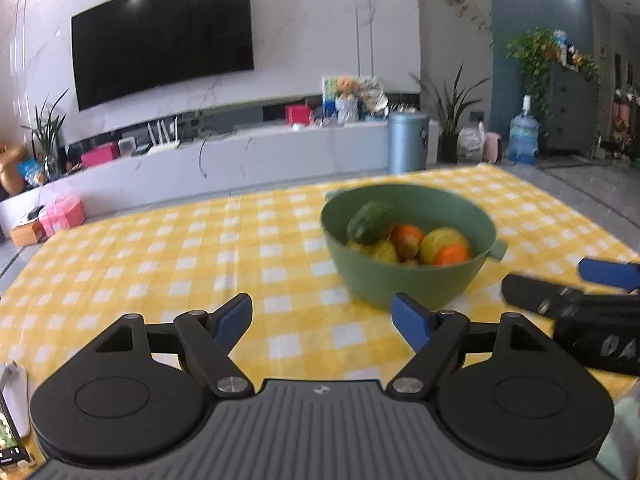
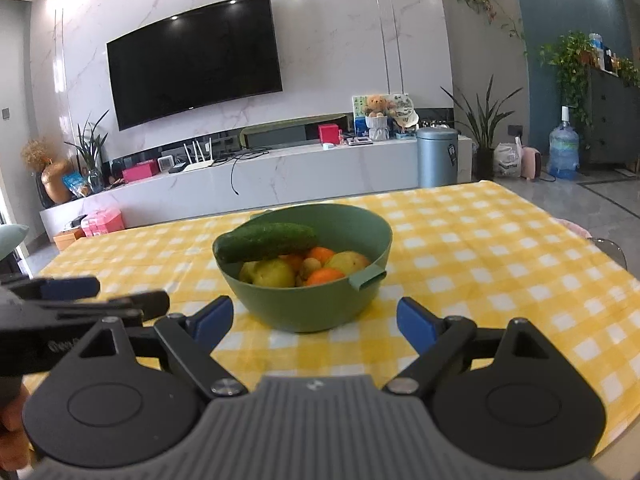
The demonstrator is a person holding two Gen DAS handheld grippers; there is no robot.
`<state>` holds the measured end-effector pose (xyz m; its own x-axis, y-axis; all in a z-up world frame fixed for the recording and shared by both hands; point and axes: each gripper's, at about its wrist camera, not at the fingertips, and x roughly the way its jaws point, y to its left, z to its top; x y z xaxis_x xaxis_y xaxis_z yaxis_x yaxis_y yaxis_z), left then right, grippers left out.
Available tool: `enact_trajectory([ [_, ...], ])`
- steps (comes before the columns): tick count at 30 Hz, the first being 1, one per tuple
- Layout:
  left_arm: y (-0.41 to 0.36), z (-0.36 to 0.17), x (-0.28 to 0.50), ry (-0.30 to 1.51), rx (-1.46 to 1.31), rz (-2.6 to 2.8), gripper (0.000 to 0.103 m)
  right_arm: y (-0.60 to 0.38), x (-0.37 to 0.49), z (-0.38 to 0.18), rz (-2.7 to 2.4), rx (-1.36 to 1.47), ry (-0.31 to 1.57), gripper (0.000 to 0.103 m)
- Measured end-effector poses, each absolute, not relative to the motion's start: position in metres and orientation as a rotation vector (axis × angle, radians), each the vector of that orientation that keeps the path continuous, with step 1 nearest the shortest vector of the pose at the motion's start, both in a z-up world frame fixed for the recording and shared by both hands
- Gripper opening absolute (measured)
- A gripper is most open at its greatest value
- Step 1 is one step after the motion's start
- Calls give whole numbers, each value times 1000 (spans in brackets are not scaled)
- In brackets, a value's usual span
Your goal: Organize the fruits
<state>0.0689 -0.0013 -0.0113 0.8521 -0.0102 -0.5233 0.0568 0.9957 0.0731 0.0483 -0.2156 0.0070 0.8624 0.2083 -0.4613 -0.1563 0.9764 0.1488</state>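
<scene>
A green bowl [image 2: 304, 312] stands on the yellow checked tablecloth [image 2: 480, 264]. A dark green cucumber [image 2: 268, 242] lies across its rim, over yellow fruits [image 2: 272, 272] and oranges [image 2: 324, 276]. My right gripper [image 2: 316, 320] is open just in front of the bowl, nothing between its blue pads. In the left wrist view the bowl [image 1: 404, 276] sits ahead to the right, holding the cucumber [image 1: 370, 222], oranges [image 1: 450, 255] and yellow fruits [image 1: 442, 240]. My left gripper [image 1: 322, 322] is open and empty over bare cloth. Each gripper shows in the other's view: the right gripper [image 1: 576, 284], the left gripper [image 2: 100, 296].
A phone [image 1: 10, 436] lies at the table's near left corner. Beyond the table are a white TV console [image 2: 280, 176], a wall TV [image 2: 192, 60], a blue-grey bin [image 2: 437, 156], potted plants and a water jug [image 2: 563, 148]. The cloth spreads left and right of the bowl.
</scene>
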Motion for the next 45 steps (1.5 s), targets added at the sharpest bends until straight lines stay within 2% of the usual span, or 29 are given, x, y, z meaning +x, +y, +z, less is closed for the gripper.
enact_trajectory([
  [2, -1, -19, 70, 582, 96, -24, 93, -215, 52, 3, 182, 113, 498, 90],
  [12, 6, -30, 72, 645, 103, -26, 93, -218, 64, -9, 145, 150, 563, 90],
  [20, 8, -28, 71, 648, 94, -29, 93, -214, 66, -11, 140, 122, 574, 94],
  [45, 11, -23, 69, 641, 80, -31, 93, -211, 62, -11, 140, 96, 559, 94],
])
